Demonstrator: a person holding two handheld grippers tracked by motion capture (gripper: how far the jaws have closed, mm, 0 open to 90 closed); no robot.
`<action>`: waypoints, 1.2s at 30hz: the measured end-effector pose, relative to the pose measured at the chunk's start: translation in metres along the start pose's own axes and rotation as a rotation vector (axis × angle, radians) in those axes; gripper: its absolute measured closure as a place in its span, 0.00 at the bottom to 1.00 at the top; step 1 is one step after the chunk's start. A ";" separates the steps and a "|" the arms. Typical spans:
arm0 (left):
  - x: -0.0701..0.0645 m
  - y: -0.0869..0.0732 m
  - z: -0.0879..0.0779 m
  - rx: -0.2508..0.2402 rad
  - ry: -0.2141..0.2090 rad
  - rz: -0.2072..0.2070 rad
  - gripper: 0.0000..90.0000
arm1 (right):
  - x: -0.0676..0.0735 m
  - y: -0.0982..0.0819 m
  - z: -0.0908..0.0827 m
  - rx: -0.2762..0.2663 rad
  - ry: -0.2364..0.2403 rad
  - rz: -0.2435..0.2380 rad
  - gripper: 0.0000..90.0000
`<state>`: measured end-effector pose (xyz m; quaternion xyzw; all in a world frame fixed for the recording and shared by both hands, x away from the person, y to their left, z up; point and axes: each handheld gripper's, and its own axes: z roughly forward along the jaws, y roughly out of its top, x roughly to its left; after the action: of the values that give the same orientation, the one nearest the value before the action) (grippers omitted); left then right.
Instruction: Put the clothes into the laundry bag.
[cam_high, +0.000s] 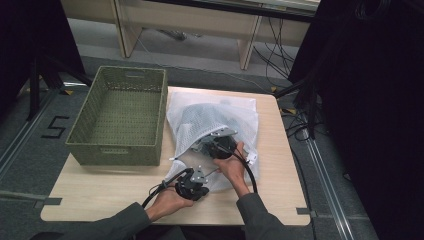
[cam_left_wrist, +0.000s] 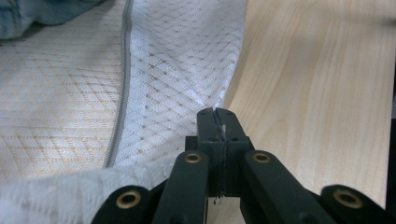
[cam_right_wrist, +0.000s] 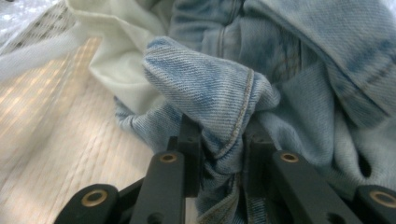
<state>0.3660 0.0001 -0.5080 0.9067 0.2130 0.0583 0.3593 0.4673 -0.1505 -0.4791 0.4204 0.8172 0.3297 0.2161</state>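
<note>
Left claw (cam_left_wrist: 218, 122) at near table (cam_high: 120, 192) edge, clamped on mesh bag (cam_left_wrist: 177, 70) rim. Right claw (cam_right_wrist: 219, 140) inside bag mouth, gripping jeans (cam_right_wrist: 210, 88) fold; basket (cam_high: 120, 150) far left.

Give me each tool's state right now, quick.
Left tool: shut on the edge of the white mesh laundry bag.
Right tool: shut on a fold of the blue jeans, inside the bag.

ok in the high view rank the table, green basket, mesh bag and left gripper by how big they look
1. table
2. green basket
3. mesh bag, looks nearly as large as the basket, so that order is unsure
4. left gripper, clearly smallest
</note>
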 end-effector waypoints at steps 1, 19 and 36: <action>0.000 0.000 0.000 0.000 0.000 0.000 0.99 | 0.001 -0.002 -0.002 0.006 0.014 0.007 0.81; -0.002 -0.003 -0.001 -0.031 -0.027 -0.039 0.96 | -0.020 -0.019 -0.074 0.013 0.158 0.007 0.51; -0.002 -0.003 -0.004 0.020 -0.030 0.027 0.98 | 0.005 -0.014 0.014 0.064 -0.039 -0.037 0.91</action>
<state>0.3624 0.0038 -0.5068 0.9138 0.1960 0.0475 0.3525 0.4657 -0.1475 -0.4993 0.4183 0.8307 0.2910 0.2244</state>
